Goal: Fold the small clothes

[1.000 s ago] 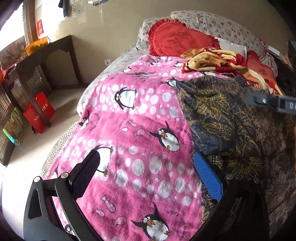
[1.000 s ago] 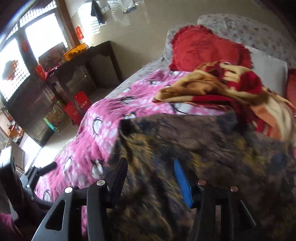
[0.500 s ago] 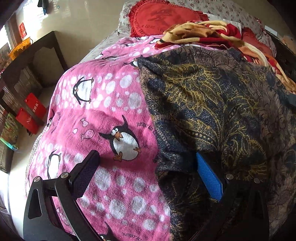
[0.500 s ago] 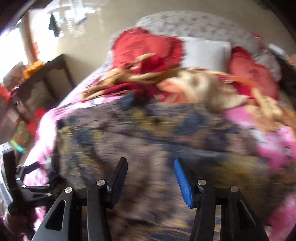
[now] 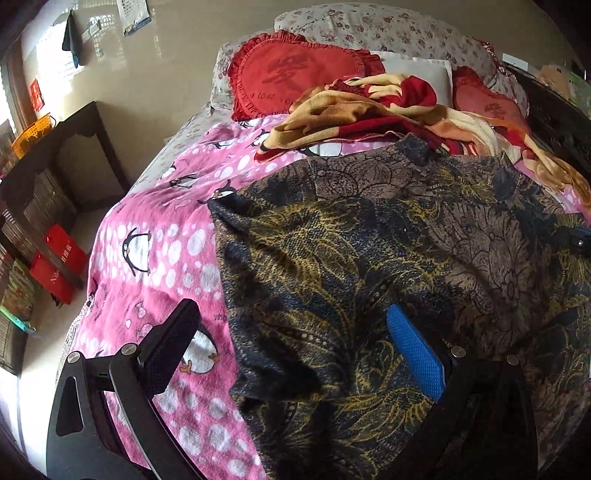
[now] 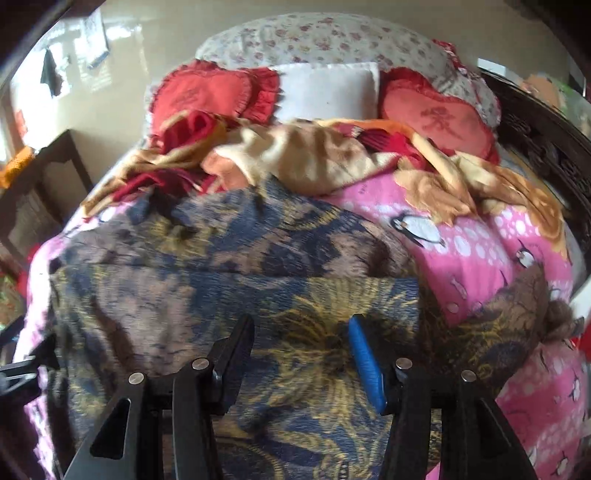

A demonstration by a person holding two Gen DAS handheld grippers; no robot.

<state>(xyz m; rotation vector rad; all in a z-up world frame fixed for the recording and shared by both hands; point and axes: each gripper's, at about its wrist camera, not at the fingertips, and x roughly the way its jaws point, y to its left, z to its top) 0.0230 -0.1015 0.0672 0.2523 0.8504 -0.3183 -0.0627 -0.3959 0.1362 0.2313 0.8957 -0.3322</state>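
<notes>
A bed covered by a pink penguin-print blanket [image 5: 155,236] filled both views, with red heart-shaped cushions [image 5: 291,79] and a white pillow [image 6: 328,90] at the far end against a floral headboard [image 6: 325,35]. A crumpled red-and-tan blanket [image 6: 303,158] lay just in front of the cushions. The task garment, a dark blue, gold and brown patterned piece of clothing [image 5: 369,266], was spread over the near and middle part of the bed, its left edge lying on the pink blanket. The left gripper [image 5: 295,343] was wide open above the garment's left edge, holding nothing. The right gripper [image 6: 301,350] was also open and empty above the garment's near portion. A dark wooden side table [image 5: 66,155] stood left of the bed.
</notes>
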